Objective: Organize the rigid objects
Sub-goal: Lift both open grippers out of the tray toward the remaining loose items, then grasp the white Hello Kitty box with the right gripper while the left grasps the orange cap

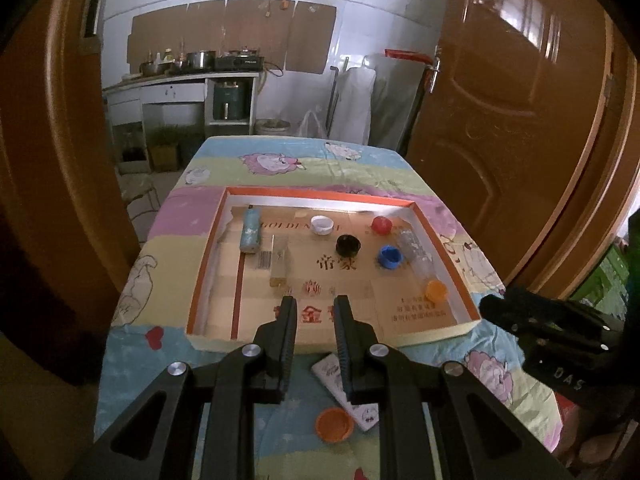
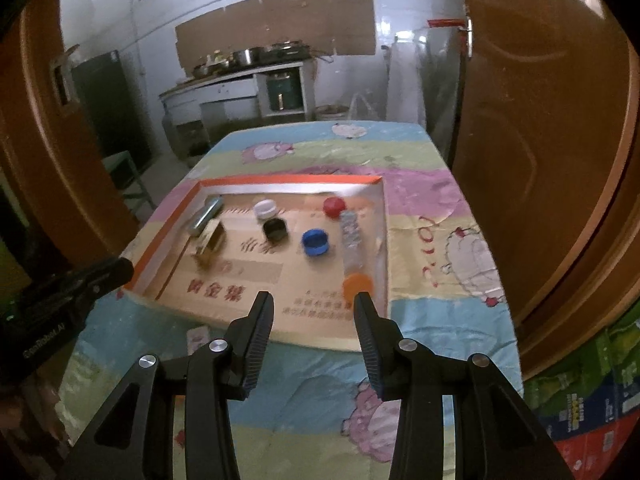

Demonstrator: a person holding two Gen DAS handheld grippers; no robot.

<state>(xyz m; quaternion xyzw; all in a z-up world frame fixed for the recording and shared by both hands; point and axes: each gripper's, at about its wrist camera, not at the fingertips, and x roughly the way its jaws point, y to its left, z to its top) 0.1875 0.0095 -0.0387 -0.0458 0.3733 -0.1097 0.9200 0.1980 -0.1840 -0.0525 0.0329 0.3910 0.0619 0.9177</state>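
A shallow cardboard tray with an orange rim (image 1: 208, 264) lies on the cartoon-print tablecloth. In it are a blue-grey tube (image 1: 250, 230), a gold box (image 1: 279, 260), white (image 1: 322, 225), black (image 1: 348, 245), red (image 1: 381, 225) and blue (image 1: 390, 257) caps, and a clear bottle (image 1: 418, 256) with an orange cap (image 1: 436, 290). A loose orange cap (image 1: 334, 424) and a white packet (image 1: 352, 392) lie on the cloth in front of the tray. My left gripper (image 1: 315, 308) hovers over the tray's near edge, open by a narrow gap and holding nothing. My right gripper (image 2: 313, 300) is open wider and empty, just short of the bottle (image 2: 352, 240).
Brown wooden doors (image 1: 520, 120) flank the table on both sides. A kitchen counter with pots (image 1: 192, 64) stands along the back wall. Stacked printed cartons (image 2: 580, 400) sit on the floor at the table's right. The far half of the cloth (image 1: 304, 160) bears nothing.
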